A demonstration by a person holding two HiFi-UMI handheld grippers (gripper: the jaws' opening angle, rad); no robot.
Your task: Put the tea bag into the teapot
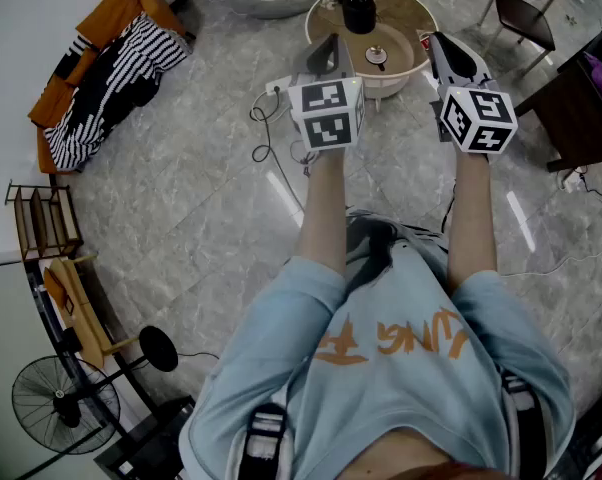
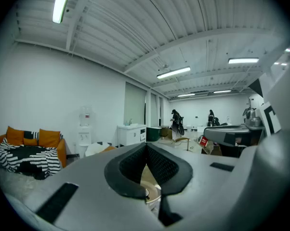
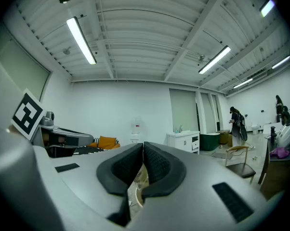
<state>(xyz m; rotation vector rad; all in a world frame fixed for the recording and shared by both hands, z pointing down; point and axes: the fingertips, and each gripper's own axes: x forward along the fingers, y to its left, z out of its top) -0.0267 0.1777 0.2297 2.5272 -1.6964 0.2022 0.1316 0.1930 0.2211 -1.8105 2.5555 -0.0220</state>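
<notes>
I am holding the left gripper (image 1: 331, 48) and right gripper (image 1: 443, 53) out level, jaws together and empty, just short of the round surface (image 1: 396, 23) carrying the black teapot (image 1: 358, 10), readying an approach, I judge, though I cannot pick out the tea bag

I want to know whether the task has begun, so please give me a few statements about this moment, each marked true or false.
1. The left tongs and right tongs are both closed and empty. True.
2. The teapot stands on the round table. True.
3. The right tongs hold a tea bag. False: nothing is between them.
4. The fan stands on the round table. False: it stands on the floor.
</notes>
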